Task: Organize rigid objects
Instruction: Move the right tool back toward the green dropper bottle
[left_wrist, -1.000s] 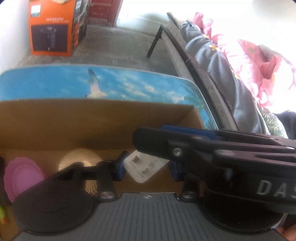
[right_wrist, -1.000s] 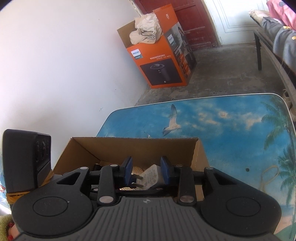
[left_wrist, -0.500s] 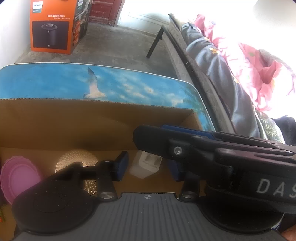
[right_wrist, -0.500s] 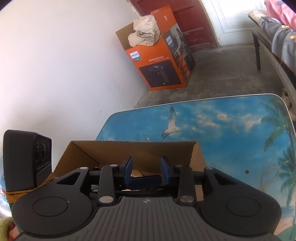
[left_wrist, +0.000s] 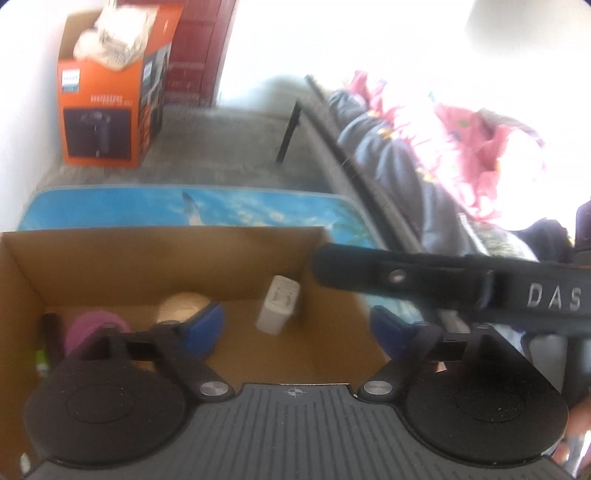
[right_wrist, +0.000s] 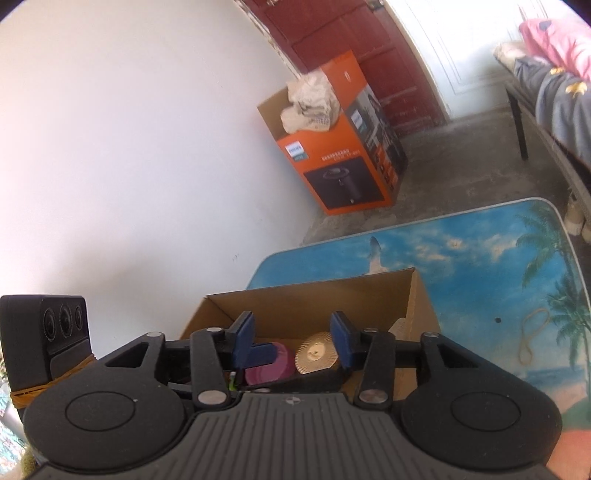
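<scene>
Fingers of left gripper (left_wrist: 295, 328) opening wide and those of right gripper (right_wrist: 291, 341) opening, both empty, consistent with release: white charger (left_wrist: 277, 310) stands upright mid-frame in cardboard box (left_wrist: 155, 254), leaning on its back wall.

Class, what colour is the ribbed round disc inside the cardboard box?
Gold; the ribbed round disc shows best in the right wrist view.

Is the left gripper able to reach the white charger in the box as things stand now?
Probably yes. The left gripper has jaws opening with nothing between them, and the white charger stands upright in the open cardboard box, uncovered; the right gripper lies beside, not across.
</scene>
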